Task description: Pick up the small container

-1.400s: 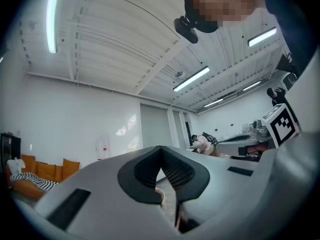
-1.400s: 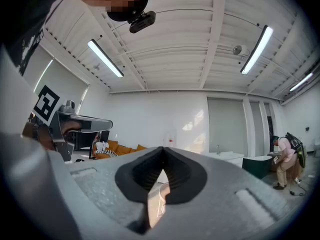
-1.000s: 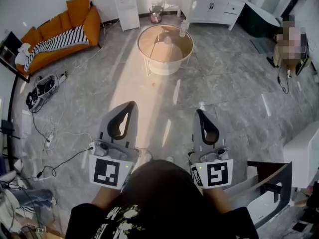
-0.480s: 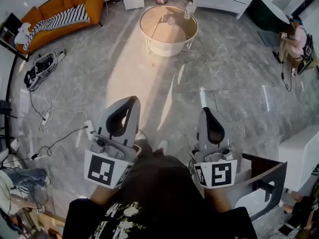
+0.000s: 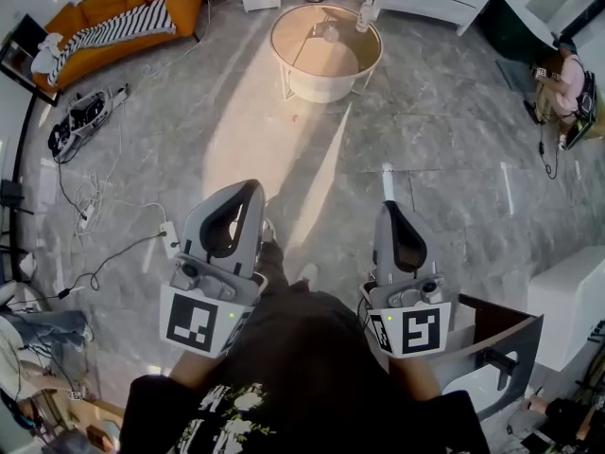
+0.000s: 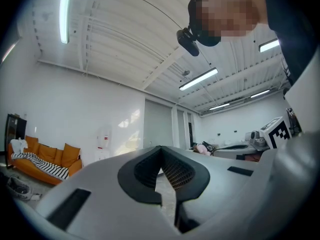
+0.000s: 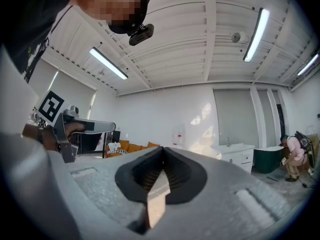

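Round surface (image 5: 284,61) had shifted toward top edge of head view since second earlier; orange sofa (image 5: 113,17) likewise. Small container (image 5: 329,33), probably pale item beside bottle (image 5: 365,14), stood on it, straight ahead, well apart from both grippers; long axis too small to tell. Left gripper (image 5: 251,187) and right gripper (image 5: 386,207) had jaws closed, empty. Right looked marginally nearer. Floor between looked unobstructed; cables (image 5: 95,220) lay off left.

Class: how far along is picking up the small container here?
Done: nothing yet. In hand: the left gripper and right gripper are both shut and empty, held over the floor. Left: reach the round table ahead, where small items stand, open a gripper and lift the one wanted.
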Motion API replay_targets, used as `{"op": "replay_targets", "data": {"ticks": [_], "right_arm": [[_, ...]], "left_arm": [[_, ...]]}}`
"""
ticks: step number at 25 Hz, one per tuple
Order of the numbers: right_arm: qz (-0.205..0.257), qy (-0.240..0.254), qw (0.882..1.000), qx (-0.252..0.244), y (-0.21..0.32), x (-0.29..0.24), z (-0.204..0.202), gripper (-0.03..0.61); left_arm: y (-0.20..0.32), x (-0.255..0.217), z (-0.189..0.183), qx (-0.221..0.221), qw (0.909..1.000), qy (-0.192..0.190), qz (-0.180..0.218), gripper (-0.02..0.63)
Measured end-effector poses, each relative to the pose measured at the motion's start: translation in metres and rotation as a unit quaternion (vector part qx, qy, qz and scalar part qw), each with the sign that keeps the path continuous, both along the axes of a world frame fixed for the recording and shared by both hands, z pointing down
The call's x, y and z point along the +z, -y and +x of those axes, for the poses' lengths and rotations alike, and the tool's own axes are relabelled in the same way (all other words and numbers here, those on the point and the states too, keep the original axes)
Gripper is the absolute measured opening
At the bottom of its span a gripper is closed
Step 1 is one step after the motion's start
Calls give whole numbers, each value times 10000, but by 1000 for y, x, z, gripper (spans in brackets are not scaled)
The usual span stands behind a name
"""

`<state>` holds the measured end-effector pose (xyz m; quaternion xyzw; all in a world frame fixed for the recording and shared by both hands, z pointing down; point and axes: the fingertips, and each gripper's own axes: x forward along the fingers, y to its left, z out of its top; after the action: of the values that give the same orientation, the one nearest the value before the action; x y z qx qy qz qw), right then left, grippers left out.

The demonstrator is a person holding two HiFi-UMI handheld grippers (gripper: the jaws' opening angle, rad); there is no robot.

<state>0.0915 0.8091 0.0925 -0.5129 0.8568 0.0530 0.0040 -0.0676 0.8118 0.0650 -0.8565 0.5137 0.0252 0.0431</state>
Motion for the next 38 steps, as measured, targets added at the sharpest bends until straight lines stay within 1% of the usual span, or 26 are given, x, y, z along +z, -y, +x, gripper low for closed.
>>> {"op": "replay_targets", "data": {"ticks": [4,5,8,10,13,19,24,31,38], "right_arm": [[-6,21,10000,30,23,-1,-8,-5],[5,20,10000,20,30,-2,-11,-5],[58,23,10000,-34,52,-7,-26,-5],[71,45,10000,-52,69,-10,-37,-5],[68,78,9999,-86,96,-11,-55,-5],[65,120,9998,-117,141,-13,-85,-5],[35,146,9999,-26,177,-15,-111,-5],[21,152,9996,230,209,-10,-139,-5],[175,34,9985,512,222,-7,-162,-5]], "left_arm": [[21,1,-8,-31,9998,-83,-193,2],[27,-1,-13,-50,9998,-86,-183,2],[49,-9,-32,-120,9998,0,132,2],[65,-12,-44,-162,9997,37,185,2],[90,-12,-60,-189,9997,47,130,2],[134,-13,-84,-173,9998,24,-112,2],[174,-15,-110,-69,9999,92,-95,2],[215,-12,-137,203,9998,79,-46,2],[238,1,-160,468,9987,173,-81,2]]}}
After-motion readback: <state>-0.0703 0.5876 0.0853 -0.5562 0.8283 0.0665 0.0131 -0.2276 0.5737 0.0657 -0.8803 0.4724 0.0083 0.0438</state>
